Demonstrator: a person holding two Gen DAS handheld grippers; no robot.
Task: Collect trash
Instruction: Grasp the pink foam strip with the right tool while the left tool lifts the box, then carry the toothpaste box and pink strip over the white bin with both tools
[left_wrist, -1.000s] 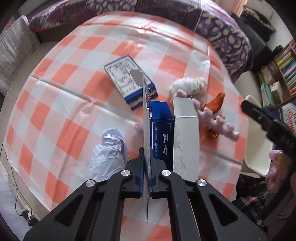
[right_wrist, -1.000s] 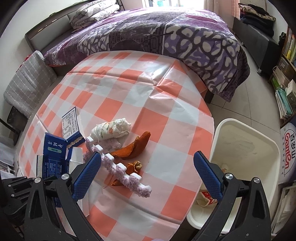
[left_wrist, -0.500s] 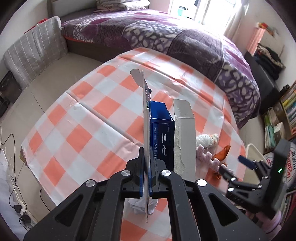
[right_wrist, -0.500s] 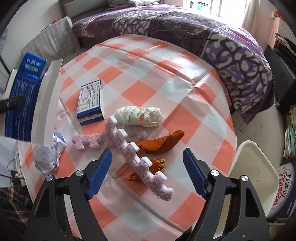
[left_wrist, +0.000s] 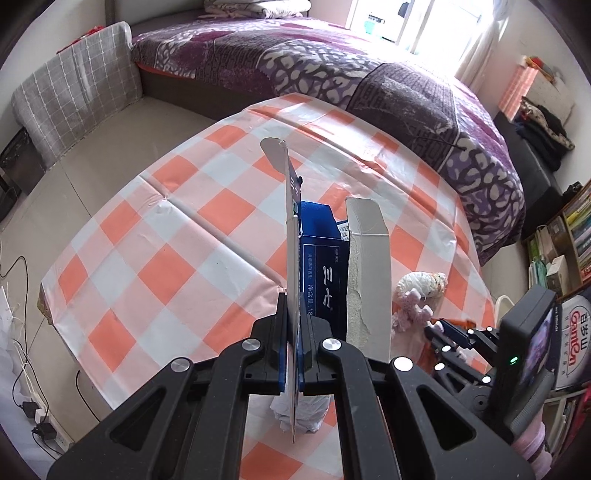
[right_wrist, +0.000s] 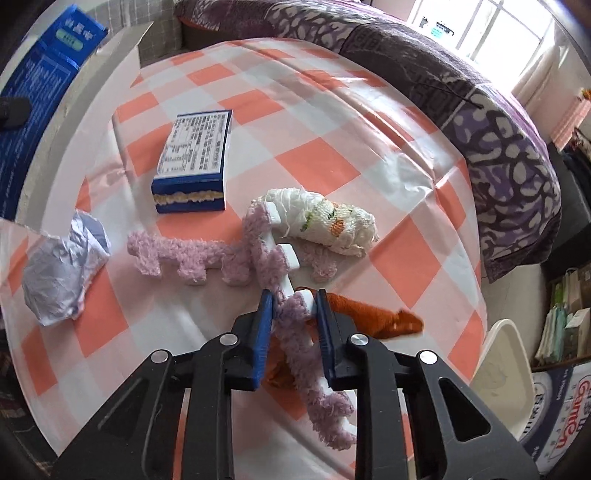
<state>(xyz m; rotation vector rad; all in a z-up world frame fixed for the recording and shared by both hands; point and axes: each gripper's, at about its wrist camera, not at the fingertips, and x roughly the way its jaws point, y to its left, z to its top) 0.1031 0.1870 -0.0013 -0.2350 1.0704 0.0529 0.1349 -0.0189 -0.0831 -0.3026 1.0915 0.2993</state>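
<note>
Right gripper (right_wrist: 293, 306) view alone shows crumpled paper (right_wrist: 62, 273), orange peel (right_wrist: 373, 317).

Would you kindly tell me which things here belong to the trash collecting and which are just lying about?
Trash job:
- opened blue carton, in the left claw
- fuzzy purple strip, pinched by the right claw
- crumpled paper
- blue box
- white wad
- orange peel
- white bin

Lying about:
- bed
- bookshelf
</note>
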